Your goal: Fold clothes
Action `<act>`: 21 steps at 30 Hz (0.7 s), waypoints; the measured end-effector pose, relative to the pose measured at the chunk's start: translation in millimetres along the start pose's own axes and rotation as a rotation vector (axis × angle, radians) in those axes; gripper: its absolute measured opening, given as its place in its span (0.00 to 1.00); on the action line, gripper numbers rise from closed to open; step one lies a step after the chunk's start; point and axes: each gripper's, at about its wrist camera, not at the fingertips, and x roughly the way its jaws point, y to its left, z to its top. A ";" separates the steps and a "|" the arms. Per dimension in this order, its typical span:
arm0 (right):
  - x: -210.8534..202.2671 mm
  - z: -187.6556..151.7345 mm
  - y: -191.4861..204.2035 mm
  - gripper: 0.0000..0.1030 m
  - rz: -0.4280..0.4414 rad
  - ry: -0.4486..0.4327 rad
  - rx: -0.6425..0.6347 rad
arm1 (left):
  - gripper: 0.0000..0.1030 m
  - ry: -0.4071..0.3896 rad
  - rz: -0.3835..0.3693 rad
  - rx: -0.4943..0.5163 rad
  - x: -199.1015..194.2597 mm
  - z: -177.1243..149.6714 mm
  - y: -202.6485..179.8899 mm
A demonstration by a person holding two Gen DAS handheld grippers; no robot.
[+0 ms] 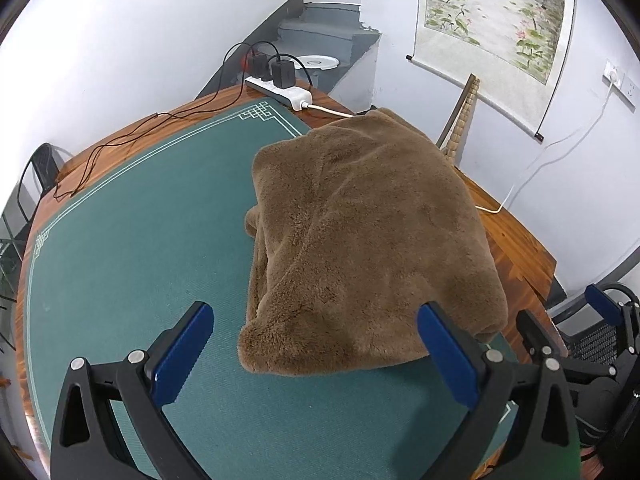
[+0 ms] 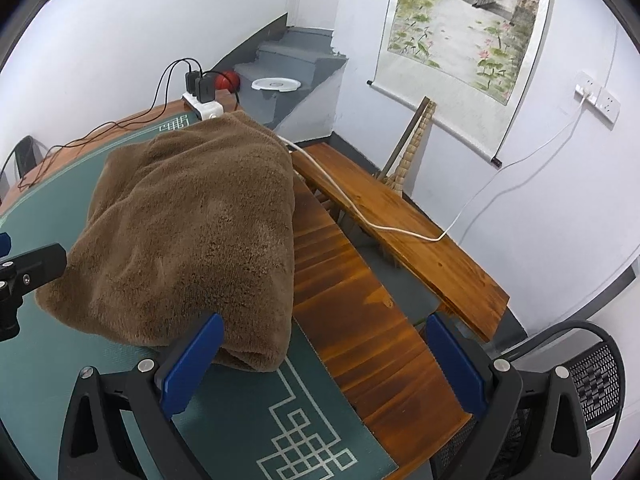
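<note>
A brown plush garment [image 1: 360,236], thick and fuzzy, is lying folded into a rough rectangle on the right part of a green woven mat [image 1: 132,248] edged with white knot-pattern lines. The mat is covering a glossy wooden table [image 2: 360,320]. The left gripper [image 1: 316,340] is hovering with its 2 blue-padded fingers spread wide, holding nothing. The right gripper [image 2: 324,356] is likewise gaping, empty, at the garment's near corner. No readable writing is showing.

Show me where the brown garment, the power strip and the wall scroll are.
Brown garment [image 1: 360,232], left wrist view, middle of its top.
Power strip [image 1: 280,90], left wrist view, its white body.
Wall scroll [image 2: 464,20], right wrist view, its painted middle.
</note>
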 end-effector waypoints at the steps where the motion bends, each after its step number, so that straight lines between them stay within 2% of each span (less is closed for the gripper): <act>1: 0.9 -1.0 1.0 0.99 0.004 0.007 -0.009 | 0.99 0.004 0.001 0.003 0.9 -0.6 -0.6; 5: 5.5 -7.6 9.1 0.99 0.017 0.051 -0.066 | 0.99 0.031 -0.005 0.010 4.4 -7.5 -1.5; 9: 3.3 -11.5 8.9 0.99 0.036 0.062 -0.068 | 0.99 0.056 -0.007 0.011 5.4 -15.8 -1.6; 21: -6.1 -2.8 -7.2 0.99 0.032 0.027 -0.011 | 0.99 0.041 0.033 -0.017 -5.0 -21.2 6.7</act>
